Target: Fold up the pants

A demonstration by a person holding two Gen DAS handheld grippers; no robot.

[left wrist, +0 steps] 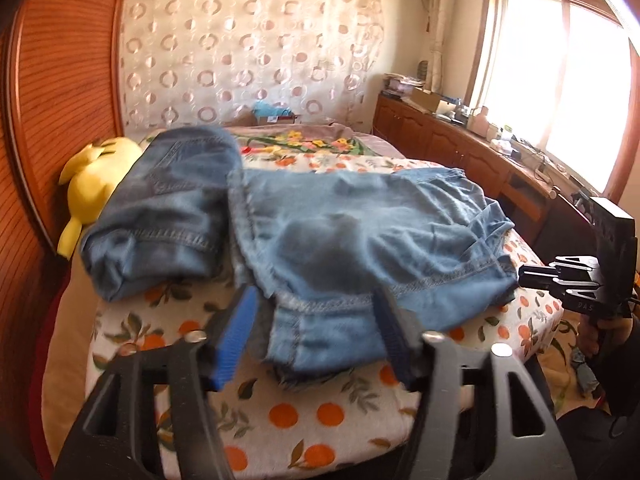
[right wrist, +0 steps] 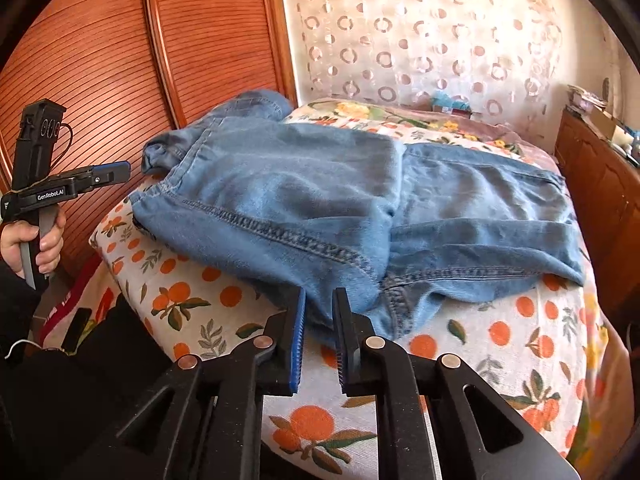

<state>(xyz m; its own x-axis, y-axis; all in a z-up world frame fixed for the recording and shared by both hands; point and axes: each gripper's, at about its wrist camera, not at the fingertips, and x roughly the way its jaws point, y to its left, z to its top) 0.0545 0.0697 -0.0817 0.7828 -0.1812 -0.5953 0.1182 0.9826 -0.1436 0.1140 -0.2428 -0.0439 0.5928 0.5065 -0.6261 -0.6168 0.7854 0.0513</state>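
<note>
pants (left wrist: 360, 220) folded on bed (left wrist: 304, 412) | left tool (left wrist: 316, 320) open | right tool (right wrist: 320, 320) parted

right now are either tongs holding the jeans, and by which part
Neither. The left tongs stand open around a hem of the blue denim jeans; the right tongs are slightly parted, gripping nothing.

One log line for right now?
pants: partly folded on bed | left gripper: open, hem between fingers | right gripper: slightly open

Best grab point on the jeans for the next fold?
The near hem of the jeans, hanging off the bed's front edge. Come from the front, level with it: there the edge is free, so a finger can slip under, while the rest lies flat.
</note>
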